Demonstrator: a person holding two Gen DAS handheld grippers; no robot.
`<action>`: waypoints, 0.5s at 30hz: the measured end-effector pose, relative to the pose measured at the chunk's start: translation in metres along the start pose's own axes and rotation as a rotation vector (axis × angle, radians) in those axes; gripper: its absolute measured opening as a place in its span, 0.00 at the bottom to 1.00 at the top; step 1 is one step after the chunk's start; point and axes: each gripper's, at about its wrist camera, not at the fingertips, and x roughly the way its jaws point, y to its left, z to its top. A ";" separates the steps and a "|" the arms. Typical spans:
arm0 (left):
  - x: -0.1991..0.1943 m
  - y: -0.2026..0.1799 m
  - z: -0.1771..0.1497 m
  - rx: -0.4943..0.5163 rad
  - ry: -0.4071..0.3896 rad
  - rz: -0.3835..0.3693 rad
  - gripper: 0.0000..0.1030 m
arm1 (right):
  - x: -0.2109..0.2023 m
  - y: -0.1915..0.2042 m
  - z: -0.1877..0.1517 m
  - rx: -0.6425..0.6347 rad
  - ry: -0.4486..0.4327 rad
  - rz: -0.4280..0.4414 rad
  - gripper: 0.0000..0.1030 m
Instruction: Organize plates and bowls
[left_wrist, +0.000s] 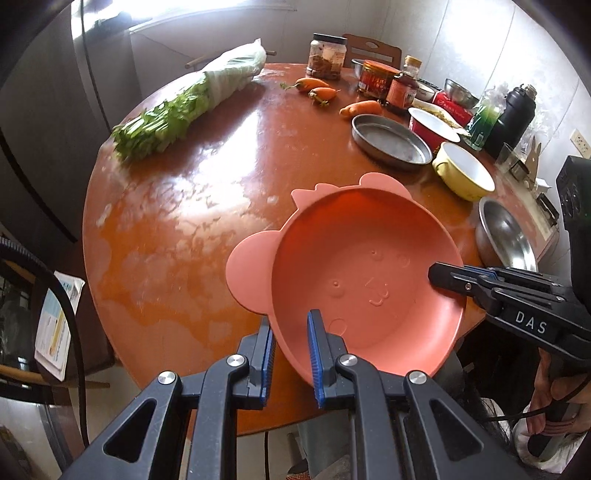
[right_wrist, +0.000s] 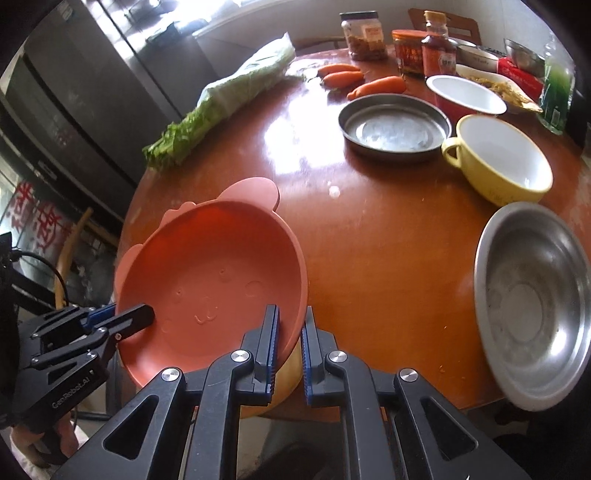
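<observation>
I hold the pink animal-eared silicone bowl tilted at the worktop edge, lower centre of frame, left tool and right tool each pinching its rim. It looks light, flexible and grippy, so rim grasps suit. Only the right view shows the steel bowl whole; the left adds a black flask.

glossy round wooden table under window glare (dark fridge behind)
</observation>
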 end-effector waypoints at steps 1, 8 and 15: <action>0.001 0.001 -0.002 -0.004 0.002 0.000 0.17 | 0.001 0.000 0.000 -0.004 0.003 -0.002 0.11; 0.003 0.003 -0.007 -0.019 0.011 -0.015 0.17 | 0.001 0.005 -0.004 -0.028 0.003 -0.027 0.11; 0.007 0.002 -0.006 -0.013 0.025 -0.005 0.19 | 0.004 0.012 -0.003 -0.067 0.014 -0.060 0.14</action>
